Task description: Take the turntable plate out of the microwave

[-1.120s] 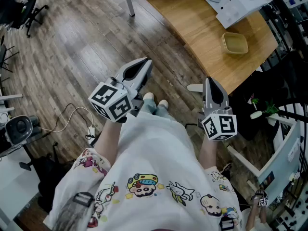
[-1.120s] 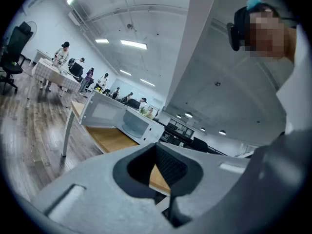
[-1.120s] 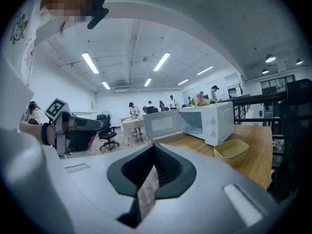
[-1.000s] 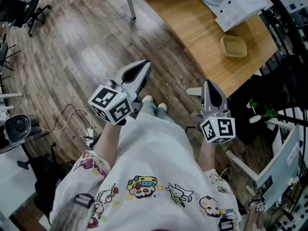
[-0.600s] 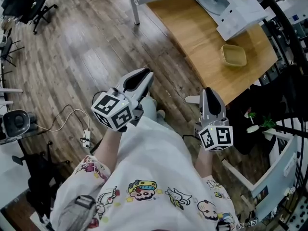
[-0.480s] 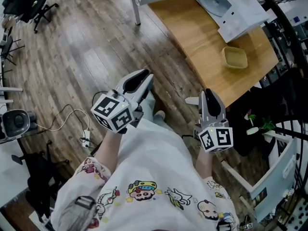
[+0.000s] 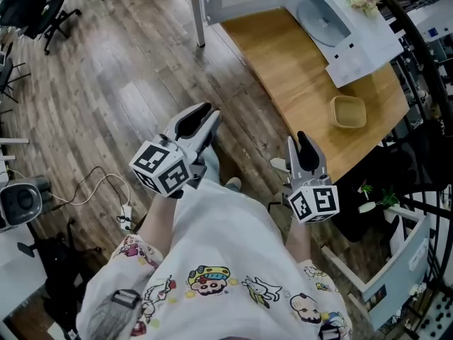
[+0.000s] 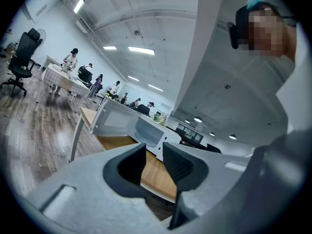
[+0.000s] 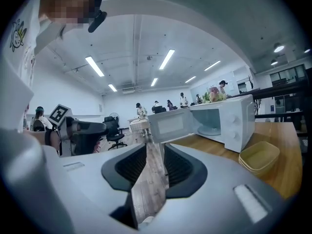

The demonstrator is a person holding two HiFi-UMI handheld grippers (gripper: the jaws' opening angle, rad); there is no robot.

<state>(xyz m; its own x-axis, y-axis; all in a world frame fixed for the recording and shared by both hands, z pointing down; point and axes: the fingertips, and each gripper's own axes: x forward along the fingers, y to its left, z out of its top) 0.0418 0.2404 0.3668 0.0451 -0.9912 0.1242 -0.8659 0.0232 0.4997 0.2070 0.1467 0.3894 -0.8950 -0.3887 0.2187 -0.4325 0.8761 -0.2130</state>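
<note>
Jaws just opened, empty; plate [image 9: 213, 129] inside microwave [image 9: 239, 126].

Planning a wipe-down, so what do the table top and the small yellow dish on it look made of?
Table top: wood or wood-look laminate, smooth satin; visible grain. Yellow dish: probably plastic, matte; uniform colour, rounded corners.

Light-brown wooden table top [image 7: 297, 69], curved front edge, on a grey metal leg [image 7: 199, 27]. Standing directly on it: white microwave oven [image 7: 357, 34], door open. A shallow yellow square plastic tray [image 7: 348, 112] lies near the microwave's control-panel end, not touching. Grey-brown wood-plank floor [image 7: 106, 83] extends from the microwave's door side; a black office chair [image 7: 44, 11] stands well apart.
</note>
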